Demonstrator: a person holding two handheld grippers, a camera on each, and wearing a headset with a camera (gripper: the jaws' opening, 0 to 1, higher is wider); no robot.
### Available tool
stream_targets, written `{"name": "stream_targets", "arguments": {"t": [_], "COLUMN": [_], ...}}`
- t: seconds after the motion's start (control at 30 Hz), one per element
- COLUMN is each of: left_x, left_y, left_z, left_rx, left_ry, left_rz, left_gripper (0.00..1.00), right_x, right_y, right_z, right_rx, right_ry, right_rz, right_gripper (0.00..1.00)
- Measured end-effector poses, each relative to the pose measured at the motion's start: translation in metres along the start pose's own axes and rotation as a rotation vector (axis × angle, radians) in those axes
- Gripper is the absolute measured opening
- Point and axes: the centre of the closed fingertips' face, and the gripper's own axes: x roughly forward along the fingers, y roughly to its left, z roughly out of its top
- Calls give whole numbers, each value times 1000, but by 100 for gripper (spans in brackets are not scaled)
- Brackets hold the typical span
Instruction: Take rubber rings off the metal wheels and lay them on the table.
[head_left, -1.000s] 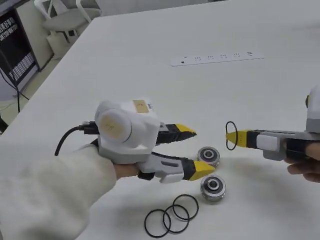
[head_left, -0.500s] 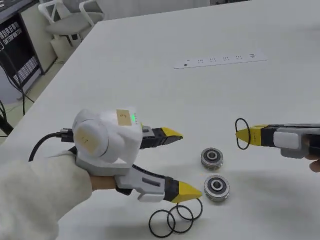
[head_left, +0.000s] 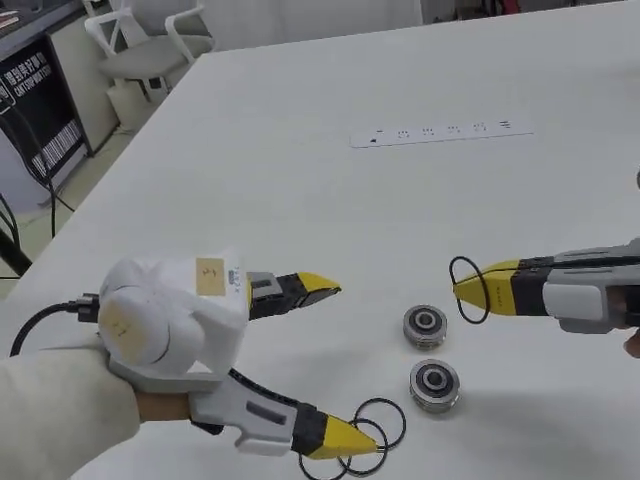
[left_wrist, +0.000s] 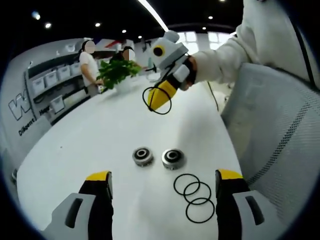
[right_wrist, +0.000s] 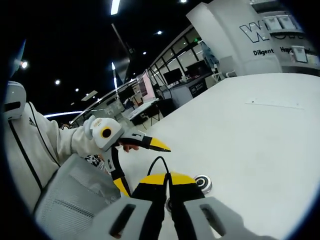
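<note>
Two metal wheels (head_left: 425, 325) (head_left: 434, 382) lie flat on the white table (head_left: 300, 170); they also appear in the left gripper view (left_wrist: 143, 156) (left_wrist: 173, 158). Three black rubber rings (head_left: 375, 425) (left_wrist: 192, 195) lie overlapping just in front of them. My left gripper (head_left: 340, 365) (left_wrist: 164, 185) hovers left of the wheels, wide open and holding nothing. My right gripper (head_left: 470, 290) (right_wrist: 169, 181) is above and right of the wheels, shut on another rubber ring (head_left: 468, 290) (right_wrist: 159, 158) that hangs upright from its tips. The left gripper view shows that gripper (left_wrist: 160, 97) with its ring (left_wrist: 156, 102).
A white power strip (head_left: 440, 132) lies farther back on the table. Beyond the table's far left corner stand white chairs (head_left: 150, 40) and a dark sign (head_left: 35, 110). Two people stand by a plant (left_wrist: 116, 72) in the background.
My left gripper has drawn back to the left, away from the wheels, and its jaws have spread wider. The right gripper keeps its ring, having shifted only slightly.
</note>
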Motion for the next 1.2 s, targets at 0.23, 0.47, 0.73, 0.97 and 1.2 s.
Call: {"name": "stream_targets", "arguments": {"t": [0.23, 0.47, 0.73, 0.97, 1.2], "left_x": [-10, -18, -22, -21, -19], "left_y": [-8, -15, -21, -20, -22], "left_z": [-4, -12, -23, -23, -24], "left_rx": [-5, -17, -36, -46, -48], "left_ry": [4, 12, 27, 22, 26], "left_rz": [-5, 0, 8, 20, 13], "left_gripper": [91, 97, 97, 95, 94], "right_x": [5, 14, 26, 38, 52], "right_y": [10, 22, 41, 53, 57], "right_z": [-2, -13, -31, -50, -71], "right_rx": [-19, -36, -72, -99, -127], "right_ry": [40, 93, 163, 227, 289], "right_rz": [31, 64, 100, 124, 129], "right_gripper": [0, 0, 0, 0, 0]}}
